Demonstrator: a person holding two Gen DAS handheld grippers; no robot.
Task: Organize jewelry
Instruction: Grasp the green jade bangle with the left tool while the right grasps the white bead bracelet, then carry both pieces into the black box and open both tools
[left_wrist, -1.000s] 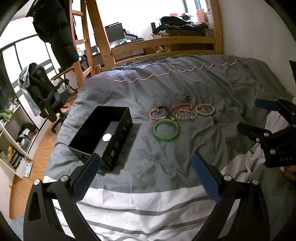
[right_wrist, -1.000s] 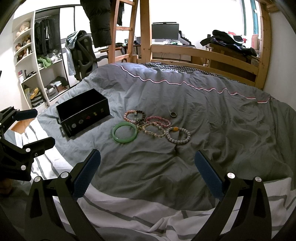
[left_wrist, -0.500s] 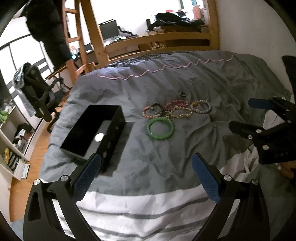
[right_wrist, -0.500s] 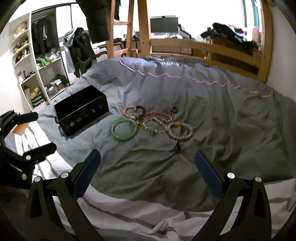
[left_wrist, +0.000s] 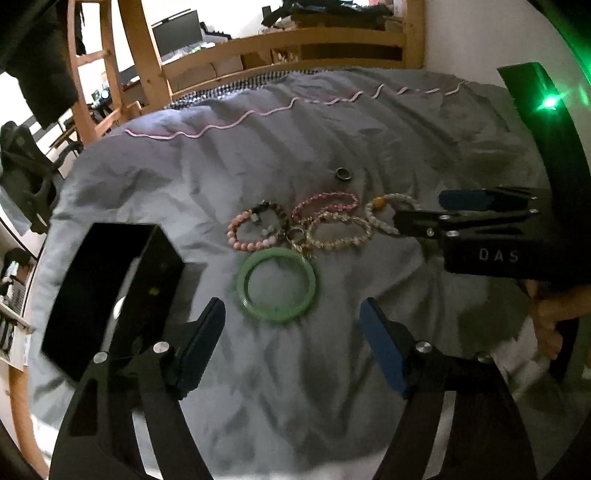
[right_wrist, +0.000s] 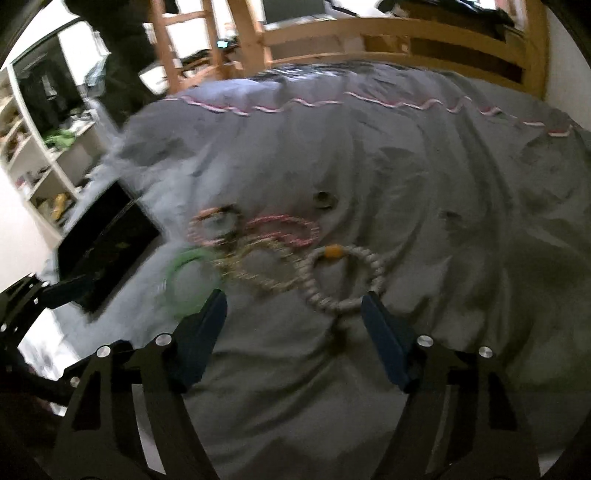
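Several bracelets lie on the grey duvet (left_wrist: 295, 398): a green bangle (left_wrist: 277, 284), a pink bead bracelet (left_wrist: 255, 229), a pink braided one (left_wrist: 325, 202), a pale gold one (left_wrist: 341, 230), a white bead bracelet with an orange bead (right_wrist: 341, 278) and a small dark ring (left_wrist: 342, 173). An open black box (left_wrist: 110, 295) stands to the left. My left gripper (left_wrist: 291, 339) hovers just short of the bangle, its jaws closing with nothing between them. My right gripper (right_wrist: 293, 326) hovers just short of the white bracelet, jaws closing, empty; it also shows at the right (left_wrist: 417, 212).
A wooden bed rail (left_wrist: 295, 44) runs behind the duvet, with a ladder (left_wrist: 110, 74) at the left. White shelves (right_wrist: 44, 166) and a dark office chair (left_wrist: 26, 177) stand beside the bed. A hand (left_wrist: 554, 317) holds the right gripper's handle.
Both grippers have moved forward and down toward the jewelry, which now looks much larger. Their jaws have narrowed. The right gripper's tips now reach the white bracelet's edge in the left wrist view.
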